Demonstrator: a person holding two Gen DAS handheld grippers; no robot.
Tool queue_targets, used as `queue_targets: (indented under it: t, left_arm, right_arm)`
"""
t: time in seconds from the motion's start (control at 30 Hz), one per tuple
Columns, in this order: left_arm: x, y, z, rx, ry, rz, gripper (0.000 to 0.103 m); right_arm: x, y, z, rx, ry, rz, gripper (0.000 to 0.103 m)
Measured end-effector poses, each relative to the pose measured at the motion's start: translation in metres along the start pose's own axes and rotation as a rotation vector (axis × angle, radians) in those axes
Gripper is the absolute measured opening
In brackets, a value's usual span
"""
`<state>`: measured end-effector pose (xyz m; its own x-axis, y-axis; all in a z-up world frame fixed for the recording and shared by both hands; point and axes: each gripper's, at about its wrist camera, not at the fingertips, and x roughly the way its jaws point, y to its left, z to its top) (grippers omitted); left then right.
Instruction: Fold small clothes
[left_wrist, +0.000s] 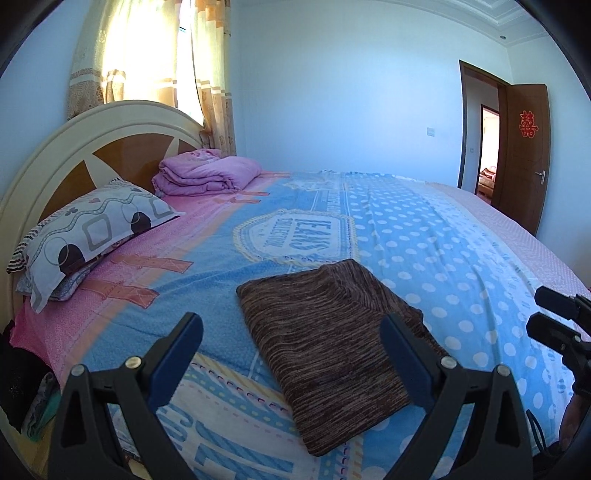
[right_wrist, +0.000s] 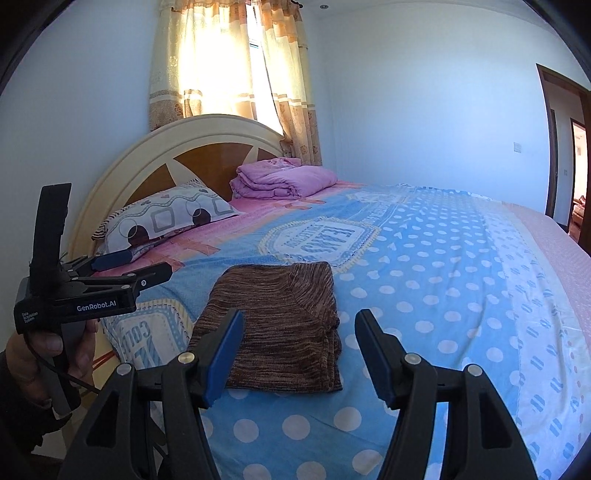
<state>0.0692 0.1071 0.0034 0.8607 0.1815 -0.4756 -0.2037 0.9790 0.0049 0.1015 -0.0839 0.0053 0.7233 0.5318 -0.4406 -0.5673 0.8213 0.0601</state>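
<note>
Brown knit garment (left_wrist: 332, 347) lies folded into a rough rectangle on the bed (left_wrist: 461, 258), flat on the blue polka-dot blanket (left_wrist: 424, 236), near the bed's front edge and about midway along it. Fold looks layered: several edges stack at its right side in the right wrist view. Nothing sits on top of it.

L gripper (left_wrist: 291, 343) hangs above the near-left part of the garment, jaws wide, blue pads clear of the cloth, nothing between them. Same gripper shows side-on at the left of the right wrist view, held in a hand (right_wrist: 55, 350), fingers apart there too.

R gripper (right_wrist: 299, 350) hangs over the garment's near-right corner, jaws wide w/ nothing gripped; cloth shows through the gap but the pads don't touch it. Its tips also poke in at the right edge of the left wrist view.

Toward the headboard (left_wrist: 74, 147): 1 patterned pillow (left_wrist: 96, 229) at the bed's left corner, 1 folded pink quilt (left_wrist: 207, 175) beside it at the head edge. Pink sheet (left_wrist: 155, 240) shows under the blanket on that side. Curtain (left_wrist: 147, 55) glows w/ daylight behind the headboard; brown door (left_wrist: 524, 155) stands open past the bed's far corner. No containers in view.
</note>
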Motion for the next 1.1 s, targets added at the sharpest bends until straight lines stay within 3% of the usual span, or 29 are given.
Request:
queue_targets:
  t: [1.1]
  left_arm:
    - [0.0014, 0.0008, -0.0036, 0.001, 0.008, -0.002, 0.099]
  right_arm:
    - [-0.0007, 0.0067, -0.0031, 0.000, 0.006, 0.008, 0.064]
